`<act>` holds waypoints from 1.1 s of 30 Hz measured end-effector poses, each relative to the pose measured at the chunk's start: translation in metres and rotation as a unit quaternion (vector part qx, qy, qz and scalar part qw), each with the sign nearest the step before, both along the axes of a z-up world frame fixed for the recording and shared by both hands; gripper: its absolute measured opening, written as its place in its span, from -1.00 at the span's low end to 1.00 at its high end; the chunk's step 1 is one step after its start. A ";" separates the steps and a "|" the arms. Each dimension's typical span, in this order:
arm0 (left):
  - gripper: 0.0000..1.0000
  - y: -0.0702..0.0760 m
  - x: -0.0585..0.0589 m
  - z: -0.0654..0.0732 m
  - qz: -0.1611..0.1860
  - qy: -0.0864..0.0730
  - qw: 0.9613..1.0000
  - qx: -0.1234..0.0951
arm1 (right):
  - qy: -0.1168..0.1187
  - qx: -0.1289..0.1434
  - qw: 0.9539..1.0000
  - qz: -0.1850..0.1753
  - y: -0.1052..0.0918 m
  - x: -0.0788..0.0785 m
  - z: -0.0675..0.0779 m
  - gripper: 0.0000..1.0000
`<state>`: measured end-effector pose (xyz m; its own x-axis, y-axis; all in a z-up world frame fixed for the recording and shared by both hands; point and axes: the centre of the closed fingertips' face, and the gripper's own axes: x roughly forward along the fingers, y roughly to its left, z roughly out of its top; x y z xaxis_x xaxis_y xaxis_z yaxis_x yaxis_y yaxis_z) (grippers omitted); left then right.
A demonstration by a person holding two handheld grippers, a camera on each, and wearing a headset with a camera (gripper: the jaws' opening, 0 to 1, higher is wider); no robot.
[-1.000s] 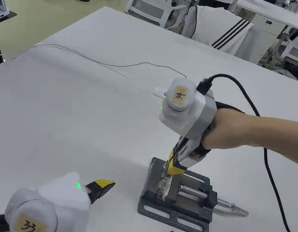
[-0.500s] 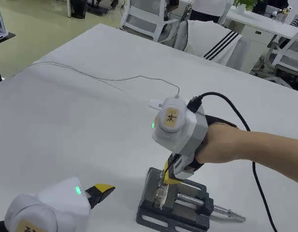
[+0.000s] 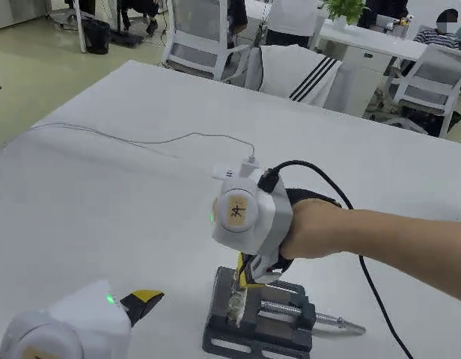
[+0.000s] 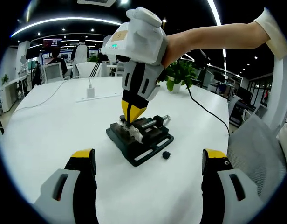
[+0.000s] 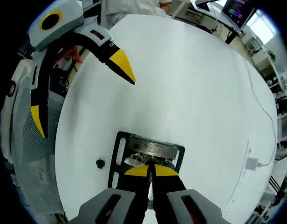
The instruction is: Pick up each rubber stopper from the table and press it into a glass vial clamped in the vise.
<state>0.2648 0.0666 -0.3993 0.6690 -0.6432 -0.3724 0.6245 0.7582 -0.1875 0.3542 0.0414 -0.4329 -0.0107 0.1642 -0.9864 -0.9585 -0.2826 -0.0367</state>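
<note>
Your right gripper (image 3: 245, 283) points down, jaws together, over the clear glass vial (image 3: 236, 303) in the dark vise (image 3: 254, 336). A small black rubber stopper (image 4: 166, 154) lies beside the vise, straight ahead of your wide-open left gripper (image 4: 148, 155).

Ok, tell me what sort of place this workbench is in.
Probably an open-plan office or lab rather than a workshop. Wheeled office chairs stand behind the white table, more desks and a potted plant sit further back, and a small vise is on the table.
</note>
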 end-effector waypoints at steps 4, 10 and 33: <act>0.88 0.000 -0.003 0.002 -0.002 -0.002 1.000 0.005 | 0.002 0.024 1.000 -0.003 -0.002 0.000 0.000 -1.00; 0.88 0.004 -0.006 0.006 0.000 -0.005 1.000 0.011 | 0.000 0.036 0.999 -0.015 0.001 -0.001 0.000 -1.00; 0.88 0.007 -0.011 0.011 -0.001 -0.008 1.000 0.019 | 0.047 0.121 0.985 -0.113 -0.020 -0.029 0.011 -0.12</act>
